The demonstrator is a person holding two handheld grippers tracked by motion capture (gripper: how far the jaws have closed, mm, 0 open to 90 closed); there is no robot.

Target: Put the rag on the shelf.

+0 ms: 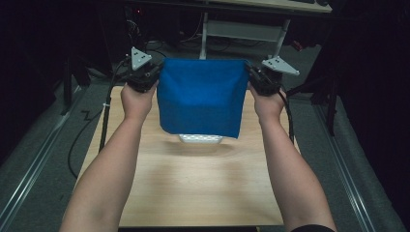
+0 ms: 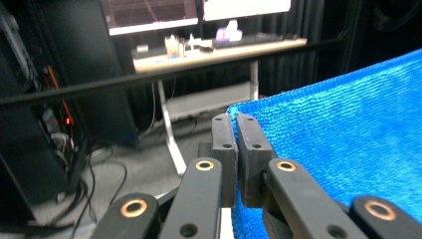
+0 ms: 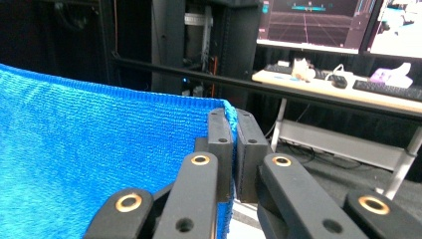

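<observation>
A blue cloth hangs stretched between both grippers above the far part of the wooden table. My left gripper is shut on the cloth's upper left corner, and my right gripper is shut on its upper right corner. In the left gripper view the jaws pinch the cloth's edge. In the right gripper view the jaws clamp the blue cloth at its corner. A white perforated object peeks out on the table under the cloth's lower edge.
Beyond the table stands a desk with monitors, a keyboard and small items. Cables trail over the grey floor on the left. A black bar runs across behind the table.
</observation>
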